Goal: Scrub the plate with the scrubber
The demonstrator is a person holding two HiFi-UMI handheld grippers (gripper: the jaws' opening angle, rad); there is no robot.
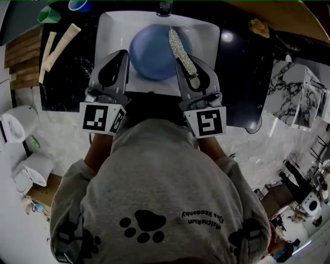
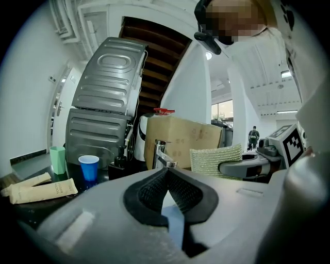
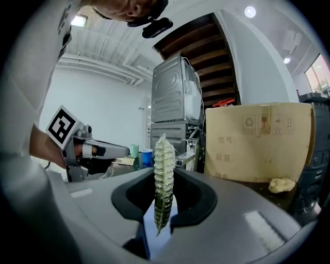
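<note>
A round blue plate point(image 1: 152, 54) lies in the white sink point(image 1: 209, 33). My right gripper point(image 1: 183, 62) is shut on a pale green mesh scrubber point(image 1: 180, 46), which sticks out forward over the plate's right part. In the right gripper view the scrubber point(image 3: 164, 154) stands edge-on between the jaws of the right gripper point(image 3: 163, 180). My left gripper point(image 1: 124, 54) hovers at the plate's left rim. Its jaws point(image 2: 166, 172) are shut with nothing seen between the pads, and a sliver of blue plate shows below them. The scrubber point(image 2: 216, 157) appears to its right.
A chrome faucet point(image 1: 165, 7) stands at the sink's back. On the black counter to the left are a blue cup point(image 1: 80, 5), a green cup point(image 1: 49, 14) and two cream tubes point(image 1: 59, 46). A yellowish lump point(image 1: 259, 27) lies at the back right. A cardboard box point(image 2: 185, 139) stands behind.
</note>
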